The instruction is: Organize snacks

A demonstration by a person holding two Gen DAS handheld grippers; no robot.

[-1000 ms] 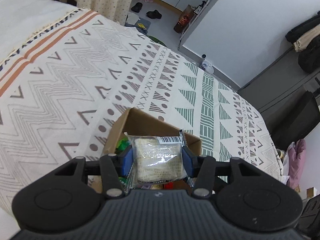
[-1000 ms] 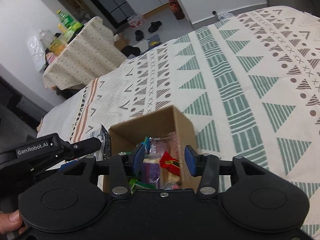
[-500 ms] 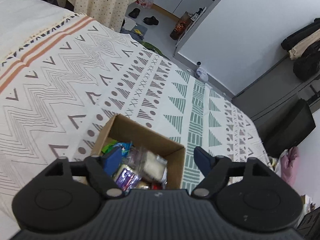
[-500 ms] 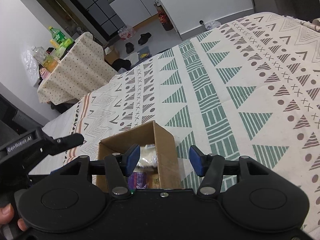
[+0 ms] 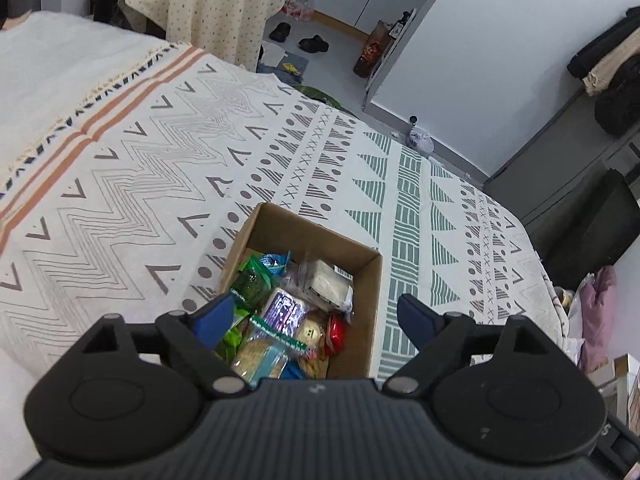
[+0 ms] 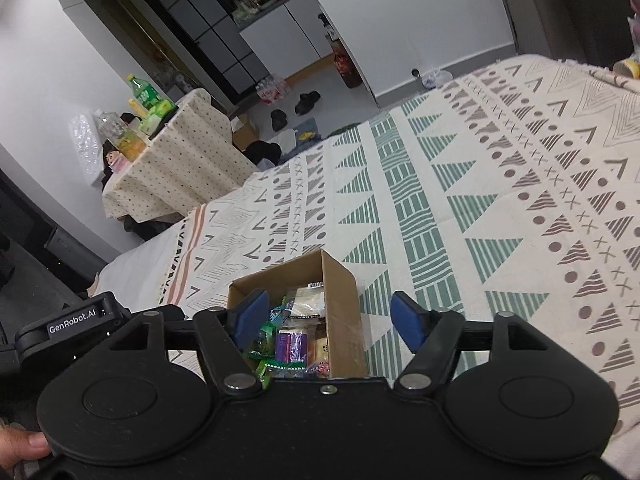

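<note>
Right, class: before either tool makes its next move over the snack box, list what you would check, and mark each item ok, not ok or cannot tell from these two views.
1. Left tool open and holding nothing: ok.
2. Right tool open and holding nothing: ok.
3. Clear rice-cake packet lies inside the cardboard box, at its far end: ok.
4. Box stands upright on the patterned bedspread, top open: ok.
5. No snack hangs over the box rim: ok in the parts shown; the near end is hidden behind the tools, so cannot tell there.
6. Snacks left outside the box: none on the bedspread in view; beyond the frames, cannot tell.
</note>
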